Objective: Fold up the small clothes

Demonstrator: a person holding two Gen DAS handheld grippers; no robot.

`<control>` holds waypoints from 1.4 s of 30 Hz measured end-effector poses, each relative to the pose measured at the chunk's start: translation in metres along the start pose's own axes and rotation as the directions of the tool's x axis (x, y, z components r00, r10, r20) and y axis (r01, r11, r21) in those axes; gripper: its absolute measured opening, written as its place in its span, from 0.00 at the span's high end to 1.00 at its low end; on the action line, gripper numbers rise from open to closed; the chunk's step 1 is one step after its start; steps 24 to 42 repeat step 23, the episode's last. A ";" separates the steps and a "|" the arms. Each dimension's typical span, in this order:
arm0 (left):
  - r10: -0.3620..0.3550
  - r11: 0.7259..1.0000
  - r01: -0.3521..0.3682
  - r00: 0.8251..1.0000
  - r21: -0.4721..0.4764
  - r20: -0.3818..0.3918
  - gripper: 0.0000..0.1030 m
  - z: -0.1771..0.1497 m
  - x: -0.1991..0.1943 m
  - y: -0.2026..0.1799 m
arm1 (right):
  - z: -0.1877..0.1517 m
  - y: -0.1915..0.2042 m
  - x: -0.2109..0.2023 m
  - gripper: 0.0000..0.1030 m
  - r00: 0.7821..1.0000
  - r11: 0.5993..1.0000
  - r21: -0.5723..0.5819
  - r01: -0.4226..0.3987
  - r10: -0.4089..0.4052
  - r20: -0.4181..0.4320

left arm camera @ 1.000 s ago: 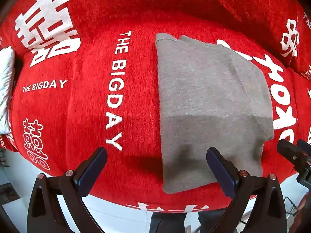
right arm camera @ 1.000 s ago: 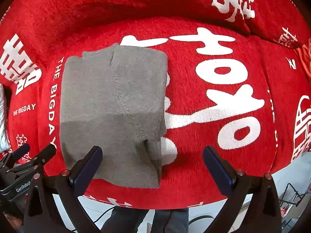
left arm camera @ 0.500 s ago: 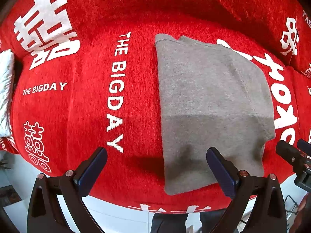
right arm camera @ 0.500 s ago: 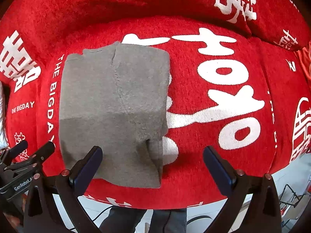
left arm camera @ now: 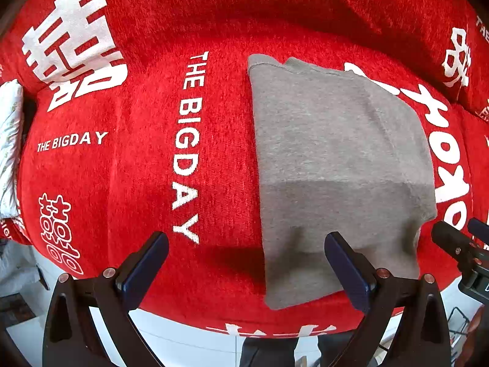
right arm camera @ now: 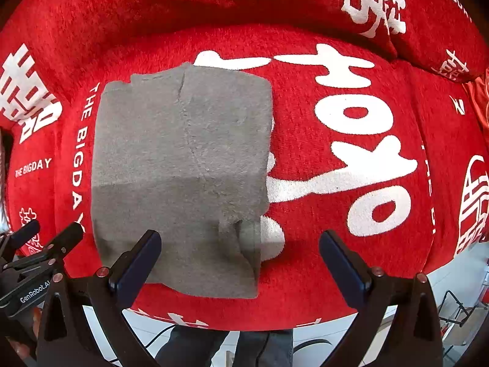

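A grey fleece garment [left arm camera: 333, 165] lies folded into a rough rectangle on the red cushion; it also shows in the right wrist view [right arm camera: 180, 177]. Its near edge hangs close to the cushion's front. My left gripper [left arm camera: 244, 263] is open and empty, held above the garment's near left corner. My right gripper [right arm camera: 240, 260] is open and empty, above the garment's near right corner, where a fold puckers. Each gripper shows at the edge of the other's view: the right one in the left wrist view [left arm camera: 461, 244], the left one in the right wrist view [right arm camera: 42, 241].
The red cushion [left arm camera: 128, 159] with white lettering covers a sofa seat; its backrest [right arm camera: 214, 3] rises behind. A white patterned cloth [left arm camera: 9, 140] lies at the far left. The pale floor [left arm camera: 183, 339] and a person's dark trousers [right arm camera: 214, 348] show below the front edge.
Both grippers have drifted very slightly; the garment looks a touch lower and larger in both views. The garment itself has not moved and both grippers stay open.
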State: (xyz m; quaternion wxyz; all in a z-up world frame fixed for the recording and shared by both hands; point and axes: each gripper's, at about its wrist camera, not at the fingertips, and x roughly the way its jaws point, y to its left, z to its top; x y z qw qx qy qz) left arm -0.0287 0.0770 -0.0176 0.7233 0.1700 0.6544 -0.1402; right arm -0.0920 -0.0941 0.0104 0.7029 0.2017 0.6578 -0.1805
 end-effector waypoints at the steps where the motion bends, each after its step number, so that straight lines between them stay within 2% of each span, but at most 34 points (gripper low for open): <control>1: 0.000 1.000 0.000 1.000 0.000 0.000 0.01 0.000 0.000 0.001 | 0.000 0.000 0.000 0.00 1.000 1.000 -0.001 0.003 -0.003 0.001; 14: 0.014 1.000 -0.015 0.999 0.015 0.034 0.01 0.000 -0.002 0.003 | -0.003 0.011 0.003 0.00 1.000 1.000 -0.017 0.022 -0.022 0.009; 23: 0.012 1.000 -0.011 0.998 -0.020 0.059 0.01 0.001 0.004 0.005 | 0.001 0.012 0.011 0.00 1.000 0.999 -0.030 0.020 -0.020 0.014; 42: 0.012 1.000 -0.011 0.998 -0.020 0.059 0.01 0.001 0.004 0.005 | 0.001 0.012 0.011 0.00 1.000 0.999 -0.030 0.020 -0.020 0.014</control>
